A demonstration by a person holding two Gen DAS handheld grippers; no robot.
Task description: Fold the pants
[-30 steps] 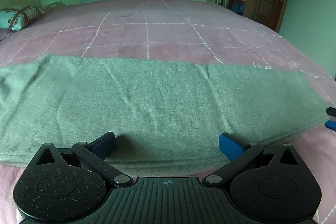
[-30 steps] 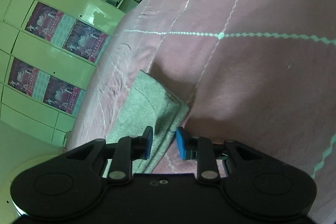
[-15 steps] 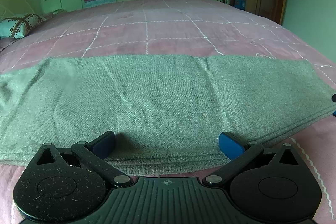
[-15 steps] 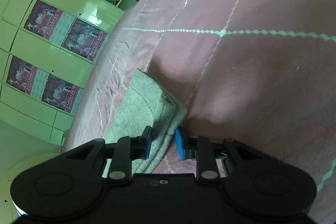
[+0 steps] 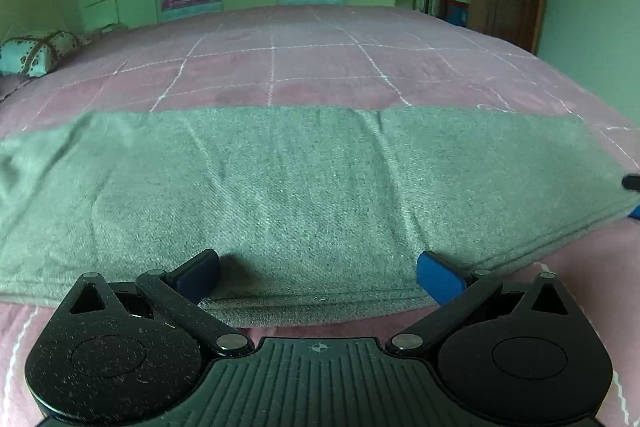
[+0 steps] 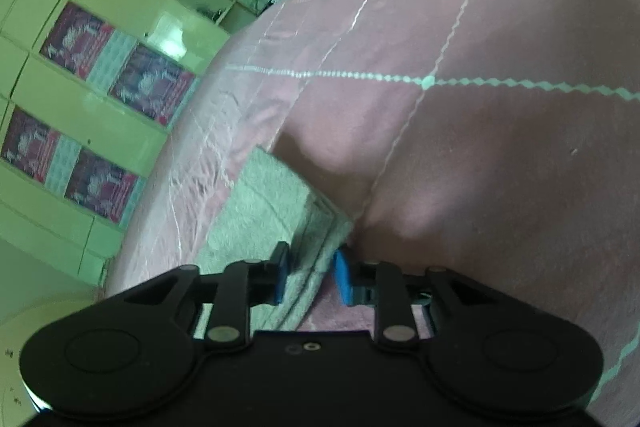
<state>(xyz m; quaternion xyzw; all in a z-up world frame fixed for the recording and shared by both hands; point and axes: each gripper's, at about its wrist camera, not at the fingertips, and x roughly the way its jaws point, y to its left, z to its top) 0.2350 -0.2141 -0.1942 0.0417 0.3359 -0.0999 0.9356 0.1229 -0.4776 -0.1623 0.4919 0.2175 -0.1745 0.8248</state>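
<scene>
Pants lie in a long strip, right end pinched for the next fold

Pants [image 5: 304,187], grey-green and already doubled lengthwise, stretch as a flat band across the pink quilted bedspread [image 5: 320,67], close to its near edge. A stack of layered hems shows along that near side.

Your left gripper [image 5: 318,273] hovers over the near edge around the middle of the band, jaws spread wide, with nothing between the blue pads. Compared with 1 second ago, this view has barely shifted: the cloth sits a touch lower in frame and looks flatter, so the hand has hardly moved.

Your right gripper [image 6: 310,277] is at the far right end of the band, its 2 pads close together with the stacked layers of the end passing between them. The gap has hardly changed since 1 second ago, so the pinch reads as held, not released. In the left wrist view its tips just peek in at the right border.

What this means: 1 end is secured and the cloth is smooth, so the likely next step is carrying that end across toward the other. Watch that all layers stay in the pinch; a slipped inner layer would skew the fold.
</scene>
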